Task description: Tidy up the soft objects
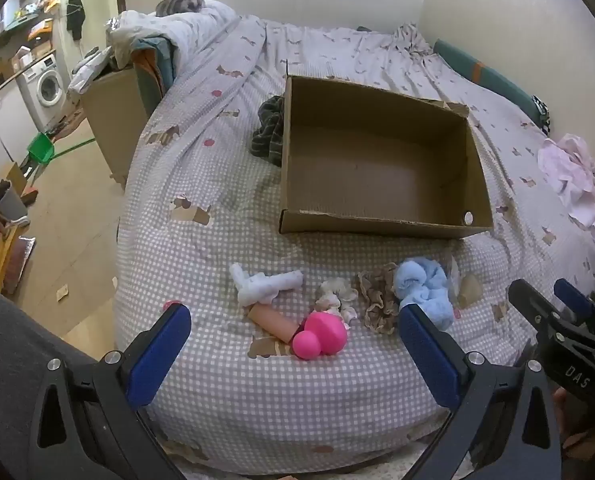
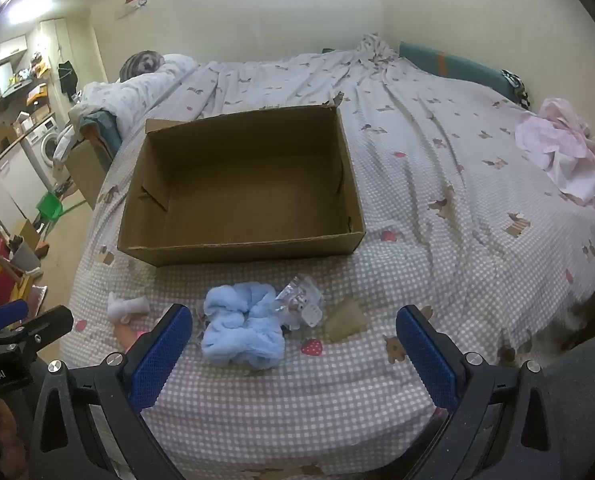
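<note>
An empty cardboard box (image 1: 381,224) (image 2: 241,250) stands open on the checked bed. In front of it lies a row of small soft things: a white sock bundle (image 1: 263,282) (image 2: 127,305), a pink rounded toy (image 1: 321,334) beside a tan tube (image 1: 271,320), a cream scrunchie (image 1: 337,298), a brown scrunchie (image 1: 377,296) and a fluffy light blue cloth (image 1: 423,286) (image 2: 241,328). A crinkled clear wrapper (image 2: 301,304) and a tan piece (image 2: 345,322) lie right of the blue cloth. My left gripper (image 1: 295,354) hangs open above the pink toy. My right gripper (image 2: 293,354) is open just right of the blue cloth, holding nothing.
A dark striped cloth (image 1: 269,130) lies against the box's left wall. Pink clothes (image 1: 573,184) (image 2: 561,152) are piled at the bed's right edge. Bedding is heaped at the far left corner (image 1: 177,28). The floor, a washing machine (image 1: 45,88) and clutter lie left of the bed.
</note>
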Demonstrator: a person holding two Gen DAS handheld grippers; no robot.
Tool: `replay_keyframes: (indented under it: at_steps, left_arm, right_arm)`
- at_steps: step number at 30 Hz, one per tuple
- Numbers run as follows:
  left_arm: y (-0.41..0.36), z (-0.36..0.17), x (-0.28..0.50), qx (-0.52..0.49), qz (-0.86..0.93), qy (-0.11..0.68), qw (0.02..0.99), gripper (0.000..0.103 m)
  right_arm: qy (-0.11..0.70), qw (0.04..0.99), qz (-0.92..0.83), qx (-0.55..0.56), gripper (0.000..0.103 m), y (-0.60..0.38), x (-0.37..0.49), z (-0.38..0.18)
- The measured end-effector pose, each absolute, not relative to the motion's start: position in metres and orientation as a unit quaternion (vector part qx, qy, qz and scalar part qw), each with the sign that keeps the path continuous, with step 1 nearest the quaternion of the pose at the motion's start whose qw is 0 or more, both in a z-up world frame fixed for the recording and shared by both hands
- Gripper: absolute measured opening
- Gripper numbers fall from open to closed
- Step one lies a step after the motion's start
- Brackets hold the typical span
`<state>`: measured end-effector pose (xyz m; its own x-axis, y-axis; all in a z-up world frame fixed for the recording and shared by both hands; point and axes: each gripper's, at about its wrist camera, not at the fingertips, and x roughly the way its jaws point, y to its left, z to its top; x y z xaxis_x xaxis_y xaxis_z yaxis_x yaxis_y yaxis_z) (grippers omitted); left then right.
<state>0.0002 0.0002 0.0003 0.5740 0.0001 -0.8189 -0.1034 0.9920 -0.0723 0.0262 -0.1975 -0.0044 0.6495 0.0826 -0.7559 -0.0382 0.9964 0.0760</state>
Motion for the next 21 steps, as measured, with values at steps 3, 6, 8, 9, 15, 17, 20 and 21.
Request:
replay_keyframes:
  at_steps: [3, 6, 8, 9, 15, 17, 20, 21]
  left_arm:
    - [-0.0006, 0.0007, -0.0006, -0.052, 0.031, 0.456, 0.888, 0.103]
    - [0.0022, 0.0022, 0.0001, -0.052, 0.032, 0.458, 0.887, 0.103]
    - [0.0011, 0.0015, -0.0015, -0.049, 0.035, 0.458, 0.887, 0.103]
    - [0.0021, 0.0012, -0.0026, -0.051, 0.035, 0.46, 0.886, 0.103]
    - [0.0006, -0.0008, 0.0002, -0.051, 0.034, 0.465, 0.883, 0.103]
    - [0.0014, -0.0004, 0.0004, -0.05, 0.035, 0.464, 0.884, 0.103]
    - [0.002, 0.0002, 0.0001, -0.049, 0.037, 0.463, 0.884, 0.103]
    - [0.0023, 0.0002, 0.0001, -0.049, 0.038, 0.463, 0.884, 0.103]
  right_arm:
    - [0.413, 0.91, 0.034, 0.028, 0.103, -0.1982, 0.026, -0.0042]
    - [0.411, 0.91, 0.034, 0.029, 0.103, -0.1986, 0.0257, -0.004]
    - [0.411, 0.911, 0.033, 0.029, 0.103, -0.1985, 0.0255, -0.0038]
    - [0.411, 0.91, 0.033, 0.029, 0.103, -0.1982, 0.0254, -0.0039]
    - [0.412, 0.91, 0.035, 0.03, 0.103, -0.1985, 0.0249, -0.0034]
    - [0.411, 0.91, 0.035, 0.029, 0.103, -0.1982, 0.0246, -0.0031]
    - [0.412, 0.91, 0.036, 0.032, 0.103, -0.1982, 0.0248, -0.0039]
    - [0.412, 0.91, 0.035, 0.033, 0.103, -0.1978, 0.025, -0.0047]
